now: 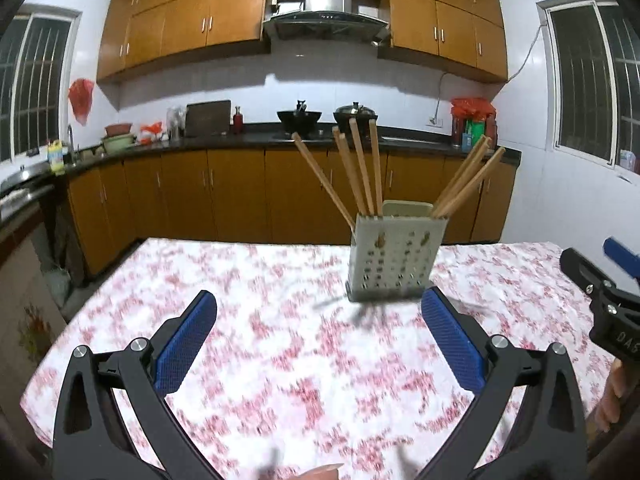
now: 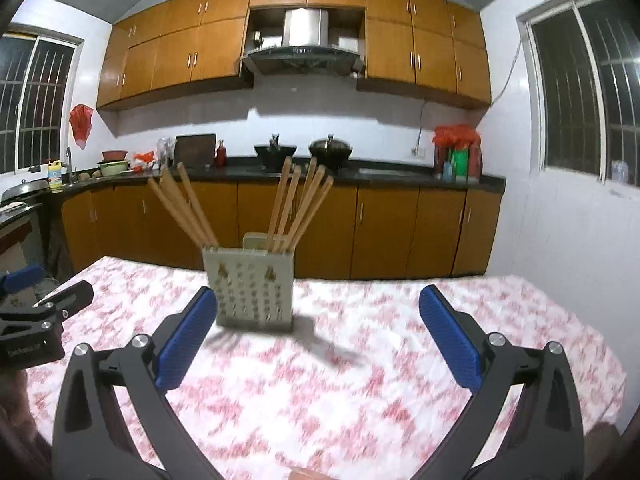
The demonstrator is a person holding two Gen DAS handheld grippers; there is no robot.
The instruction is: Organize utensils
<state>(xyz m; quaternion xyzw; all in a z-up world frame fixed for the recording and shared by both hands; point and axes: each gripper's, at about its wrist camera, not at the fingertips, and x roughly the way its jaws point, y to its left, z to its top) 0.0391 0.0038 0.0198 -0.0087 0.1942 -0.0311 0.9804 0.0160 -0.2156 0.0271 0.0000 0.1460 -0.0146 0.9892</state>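
Floral tablecloth [image 1: 280, 360], wooden cabinets [image 1: 236, 196], range hood [image 1: 326, 20], two woks [image 1: 299, 117], barred windows [image 1: 592, 84]

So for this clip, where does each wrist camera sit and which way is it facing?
Left wrist: behind the open left gripper, facing the chopstick holder and kitchen counter; the right gripper shows at its right edge.
Right wrist: behind the open right gripper, same heading; the left gripper shows at its left edge.
Shared: holder with chopsticks, floral tablecloth, cabinets.
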